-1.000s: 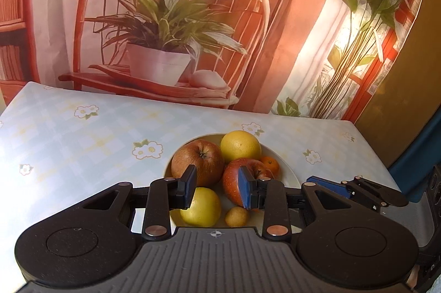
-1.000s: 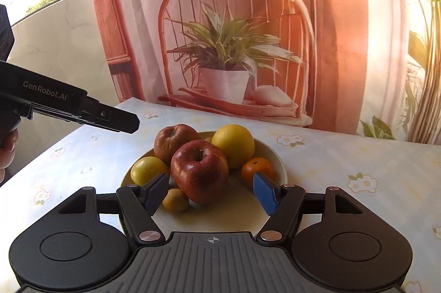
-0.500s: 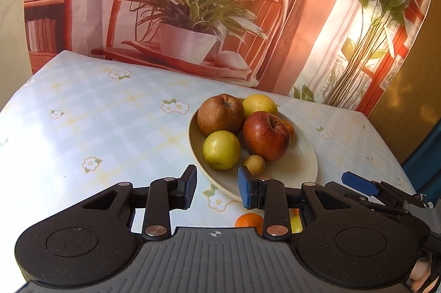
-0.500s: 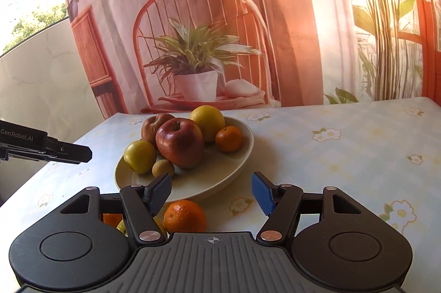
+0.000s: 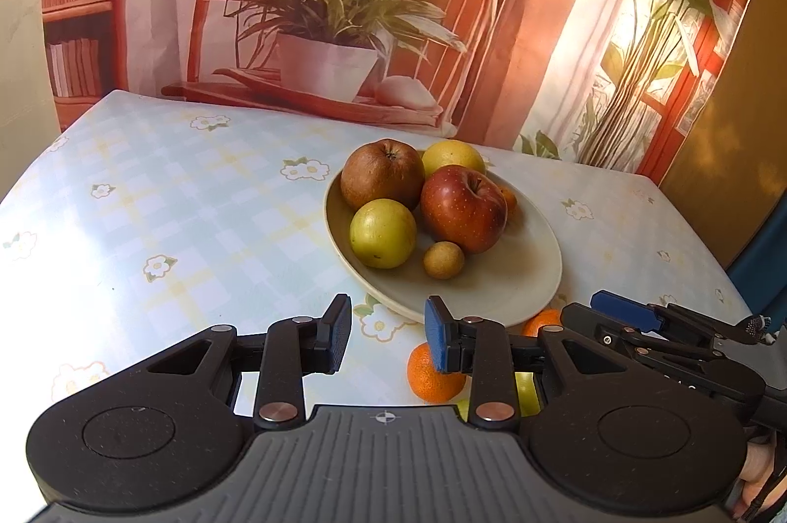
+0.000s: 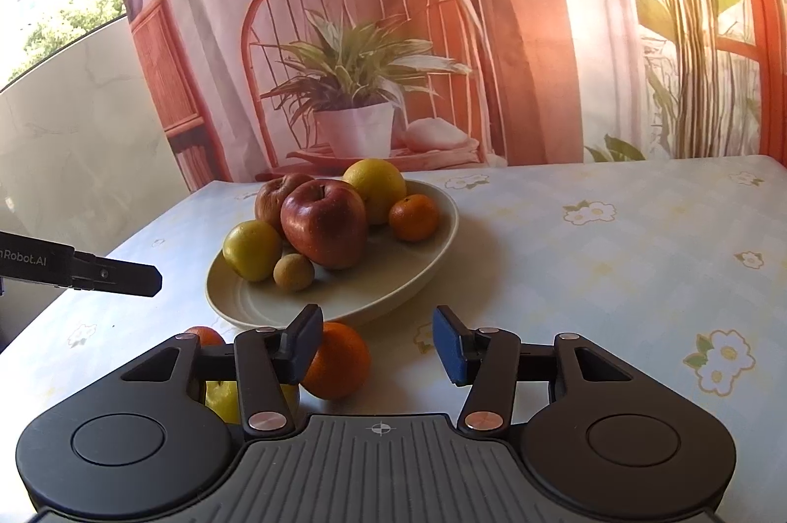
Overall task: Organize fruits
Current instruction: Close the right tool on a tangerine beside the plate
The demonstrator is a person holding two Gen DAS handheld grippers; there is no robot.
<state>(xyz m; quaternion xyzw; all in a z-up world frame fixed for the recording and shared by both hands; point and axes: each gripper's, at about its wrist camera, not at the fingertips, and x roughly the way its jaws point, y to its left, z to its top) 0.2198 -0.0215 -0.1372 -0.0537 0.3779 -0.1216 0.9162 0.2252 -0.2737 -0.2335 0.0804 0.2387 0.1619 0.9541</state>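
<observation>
Near the plate [image 6: 433, 272] on the bench [image 6: 615, 257], I see both grippers, left [image 5: 388, 338] and right [image 6: 378, 348], jaws released, empty; a mandarin [image 6: 339, 360] beside the right.

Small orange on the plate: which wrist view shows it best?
The right wrist view: the small orange sits unobstructed at the plate's right side. In the left wrist view only a sliver peeks from behind the red apple.

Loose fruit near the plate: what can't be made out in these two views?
- Yellow fruit, right wrist view: mostly hidden behind the right gripper; kind unclear.
- Second orange, right wrist view: only its top shows.
- Small orange on the plate, left wrist view: nearly hidden behind the red apple.
</observation>
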